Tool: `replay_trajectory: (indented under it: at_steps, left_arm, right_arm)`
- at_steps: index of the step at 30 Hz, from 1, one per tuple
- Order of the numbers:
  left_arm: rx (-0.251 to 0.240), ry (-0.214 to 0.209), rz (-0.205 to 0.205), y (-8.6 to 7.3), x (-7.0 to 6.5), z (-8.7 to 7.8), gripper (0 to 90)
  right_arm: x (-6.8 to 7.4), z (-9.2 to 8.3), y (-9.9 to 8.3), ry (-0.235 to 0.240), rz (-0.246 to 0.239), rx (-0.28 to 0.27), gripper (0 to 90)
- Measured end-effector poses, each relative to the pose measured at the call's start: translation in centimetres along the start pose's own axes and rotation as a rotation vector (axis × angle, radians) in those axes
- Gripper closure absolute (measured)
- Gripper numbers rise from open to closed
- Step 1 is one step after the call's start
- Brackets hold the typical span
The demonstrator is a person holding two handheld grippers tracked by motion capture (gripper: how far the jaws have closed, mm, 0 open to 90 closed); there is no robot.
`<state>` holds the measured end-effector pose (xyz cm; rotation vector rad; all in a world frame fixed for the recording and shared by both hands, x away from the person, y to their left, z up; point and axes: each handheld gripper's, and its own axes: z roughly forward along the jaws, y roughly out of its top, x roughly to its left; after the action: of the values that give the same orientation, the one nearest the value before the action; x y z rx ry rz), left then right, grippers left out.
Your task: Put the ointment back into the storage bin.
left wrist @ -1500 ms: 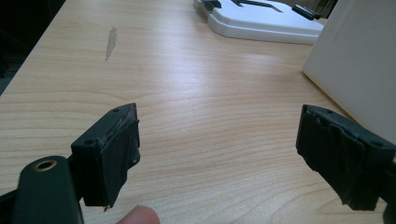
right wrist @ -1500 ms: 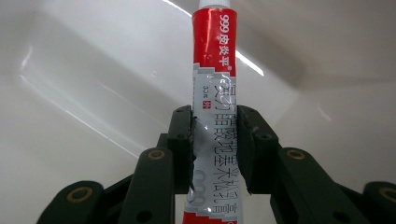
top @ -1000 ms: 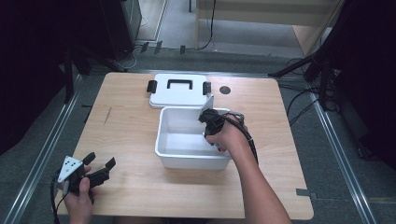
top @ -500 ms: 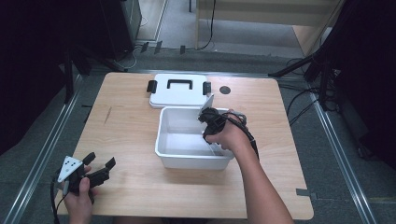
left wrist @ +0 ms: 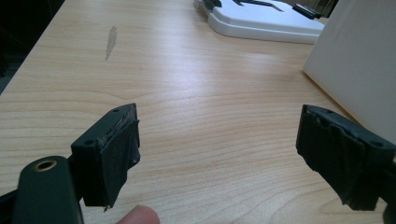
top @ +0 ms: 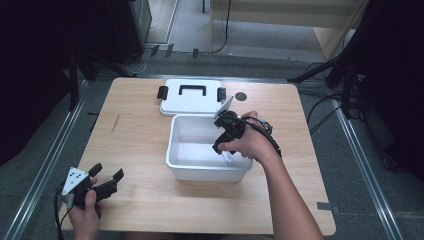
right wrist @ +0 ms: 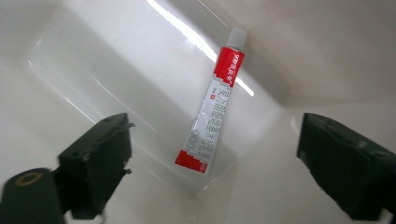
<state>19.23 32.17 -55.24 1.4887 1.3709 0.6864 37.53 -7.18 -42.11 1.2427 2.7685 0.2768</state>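
Note:
A white open box [top: 207, 172] stands mid-table. In its near right corner lies a small red and white tube [top: 228, 159]. My right gripper [top: 218, 147] reaches down into the box from the right, a hand around it. In the right gripper view the tube [right wrist: 212, 116] rests slanted against the box's inner corner [right wrist: 299, 98], beyond the jaws. The right gripper [right wrist: 215, 154] is open, its jaws wide apart and holding nothing. My left gripper [top: 107, 171] sits low at the table's near left, open and empty [left wrist: 219, 126].
The box's white lid [top: 190, 97], with black handle and clips, lies flat behind the box. A small dark disc [top: 241, 96] sits right of it. In the left gripper view the box's outer wall [left wrist: 359, 60] rises at the right and the lid [left wrist: 261, 18] lies far off.
The right hand has tipped its gripper deeper into the box, bringing its grey plate into sight. The left gripper has stayed put.

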Motion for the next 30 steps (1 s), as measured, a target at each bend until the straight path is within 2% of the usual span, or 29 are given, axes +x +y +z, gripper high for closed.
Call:
replay_trajectory:
  at_steps: [2,4,6,10,19,24,30]
  left_arm:
    - [-0.001,0.001,-0.001,0.0,0.0,0.0,14.4]
    - [-0.002,0.001,-0.001,0.0,0.0,0.0,14.4]
    - [-0.002,0.001,-0.002,0.0,0.0,0.0,14.4]
    - [-0.001,0.002,-0.002,0.0,0.0,0.0,14.4]
    - [-0.002,0.002,-0.002,0.0,0.0,0.0,14.4]
    - [0.0,0.0,-0.002,0.0,0.0,0.0,14.4]
    - [0.0,0.001,0.0,0.0,0.0,0.0,14.4]
  right_arm:
    - [0.1,-0.7,-0.1,-0.004,0.009,-0.011,0.0]
    - [0.0,-1.0,-0.1,-0.008,0.016,-0.02,0.0]
    - [-0.5,-2.1,-0.4,-0.029,0.041,-0.067,0.0]
    - [-1.3,-3.4,-0.9,-0.022,0.077,-0.114,0.0]
    - [-2.6,-5.5,-2.7,-0.056,0.089,-0.219,0.0]
    - [-3.4,-6.2,-4.0,-0.053,0.115,-0.265,0.0]
    - [-4.7,-6.2,-5.7,-0.053,0.162,-0.29,0.0]
